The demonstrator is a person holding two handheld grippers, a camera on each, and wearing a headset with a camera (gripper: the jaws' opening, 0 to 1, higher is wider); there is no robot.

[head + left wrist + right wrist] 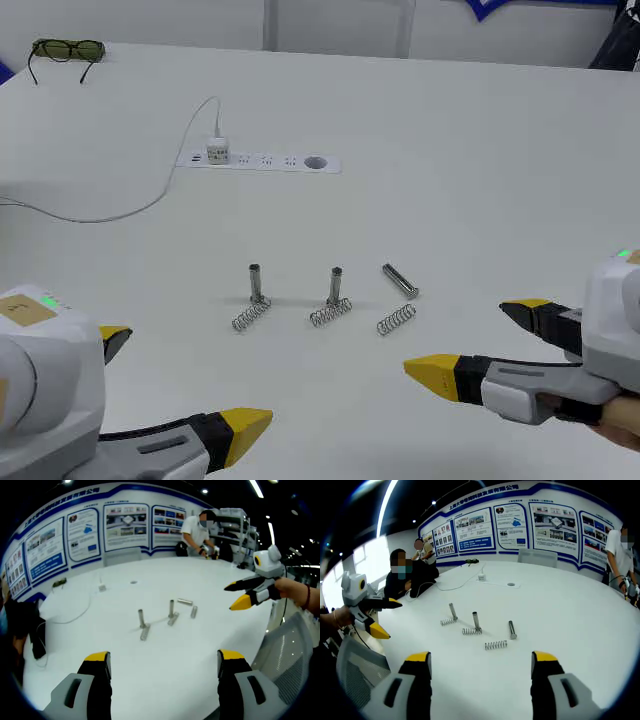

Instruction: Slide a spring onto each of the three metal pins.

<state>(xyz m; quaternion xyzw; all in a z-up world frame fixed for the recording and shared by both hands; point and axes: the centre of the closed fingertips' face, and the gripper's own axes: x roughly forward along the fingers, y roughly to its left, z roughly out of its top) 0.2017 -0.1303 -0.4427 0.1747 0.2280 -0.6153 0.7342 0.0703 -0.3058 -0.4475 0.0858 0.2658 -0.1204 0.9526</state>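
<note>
Nearest me, my left gripper (185, 380) and my right gripper (462, 337) both hover over the white table (450, 180), their yellow-tipped fingers (435, 368) spread wide and holding nothing. Ahead of them three small coiled steel springs (330, 313) lie on their sides in a row, each slanting near-left to far-right just in front of a short grey metal pin (336, 285); two pins stand upright, while the rightmost pin (400, 281) lies flat, its long axis running far-left to near-right. My right gripper is nearer that fallen pin and the rightmost spring (396, 319), so I judge that side should reach in first
</note>
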